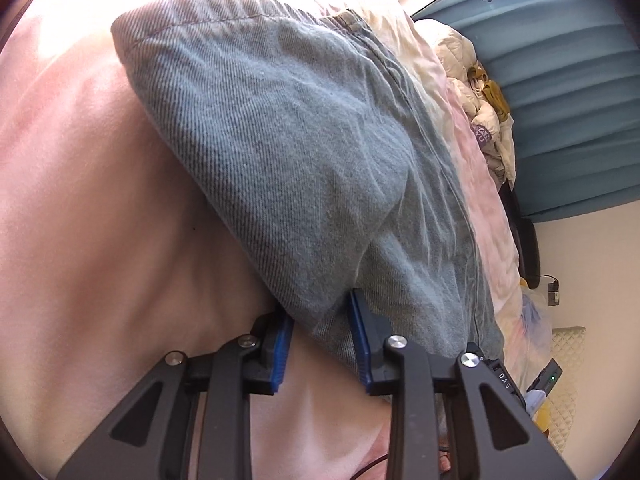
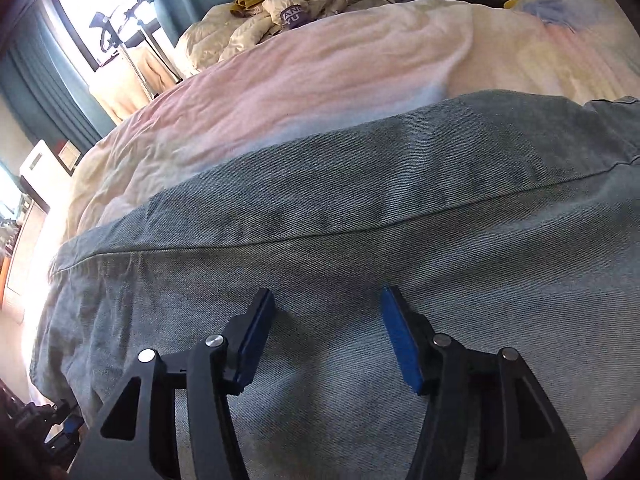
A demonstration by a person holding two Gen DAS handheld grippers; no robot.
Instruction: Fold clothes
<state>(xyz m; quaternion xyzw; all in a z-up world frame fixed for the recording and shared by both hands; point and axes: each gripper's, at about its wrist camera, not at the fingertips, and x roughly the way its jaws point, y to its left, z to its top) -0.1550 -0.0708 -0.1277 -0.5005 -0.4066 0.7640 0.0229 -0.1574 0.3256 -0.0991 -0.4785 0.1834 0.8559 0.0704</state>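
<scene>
A pair of grey-blue denim jeans [image 1: 300, 140] lies spread on a pink bed cover [image 1: 100, 200]. My left gripper [image 1: 320, 306] is shut on a folded edge of the denim, which fills the gap between its blue pads [image 1: 282, 344] and hangs slightly lifted off the cover. In the right wrist view the jeans [image 2: 360, 200] stretch across the whole lower frame, with a long seam running left to right. My right gripper [image 2: 327, 291] hovers just over that flat denim with its fingers spread wide, and nothing is pinched between them.
The pink and cream bed cover [image 2: 300, 80] extends beyond the jeans. A pile of crumpled pale clothes [image 2: 288, 4] sits at the far end of the bed. Teal curtains [image 1: 568, 100] and a bright window [image 2: 100, 12] lie behind. A wall socket with a plug [image 1: 554, 294] is off to the side.
</scene>
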